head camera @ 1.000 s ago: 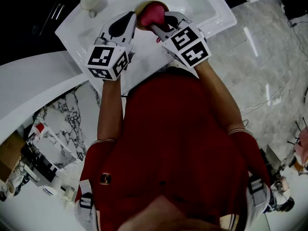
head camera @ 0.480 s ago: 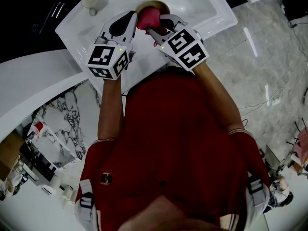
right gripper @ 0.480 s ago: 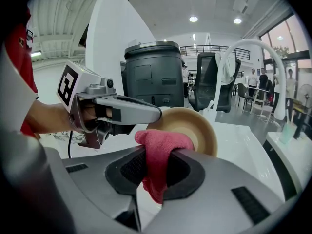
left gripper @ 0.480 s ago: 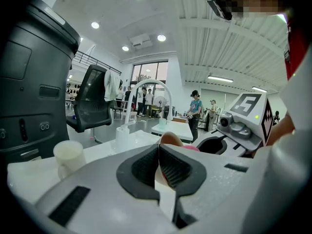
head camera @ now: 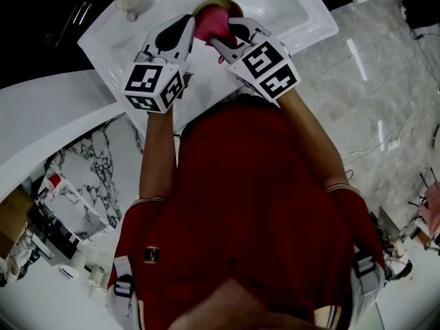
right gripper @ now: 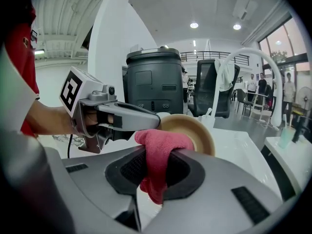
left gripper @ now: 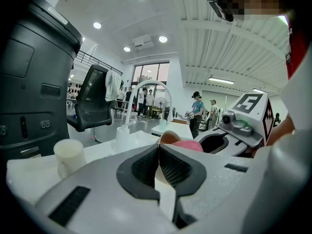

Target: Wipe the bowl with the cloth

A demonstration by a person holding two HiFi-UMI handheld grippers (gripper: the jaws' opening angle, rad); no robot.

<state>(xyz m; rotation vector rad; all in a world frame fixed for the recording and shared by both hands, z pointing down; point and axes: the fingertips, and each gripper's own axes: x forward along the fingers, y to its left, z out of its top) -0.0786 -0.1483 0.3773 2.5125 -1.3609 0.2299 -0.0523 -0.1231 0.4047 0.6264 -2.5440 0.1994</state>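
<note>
A tan bowl (head camera: 224, 5) is held tilted on edge over the white sink (head camera: 295, 9). My left gripper (head camera: 188, 27) is shut on the bowl's near-left rim; in the left gripper view only a sliver of the bowl (left gripper: 168, 137) shows past the closed jaws. My right gripper (head camera: 220, 36) is shut on a pink cloth (head camera: 212, 23) and presses it against the bowl's inside. In the right gripper view the cloth (right gripper: 158, 152) bulges from the jaws in front of the bowl (right gripper: 195, 129), with the left gripper (right gripper: 155, 123) meeting the rim. The cloth (left gripper: 189, 145) also shows in the left gripper view.
A white mug (head camera: 130, 0) stands at the sink's far-left corner, also seen as the mug (left gripper: 69, 155) in the left gripper view. A curved white faucet (left gripper: 146, 87) and a soap bottle (left gripper: 122, 136) stand behind the basin. A dark grey bin (right gripper: 156, 82) and an office chair (right gripper: 214, 89) lie beyond.
The right gripper and the cloth have shifted slightly left and up across the bowl. The bowl has turned a little in the left gripper's hold.
</note>
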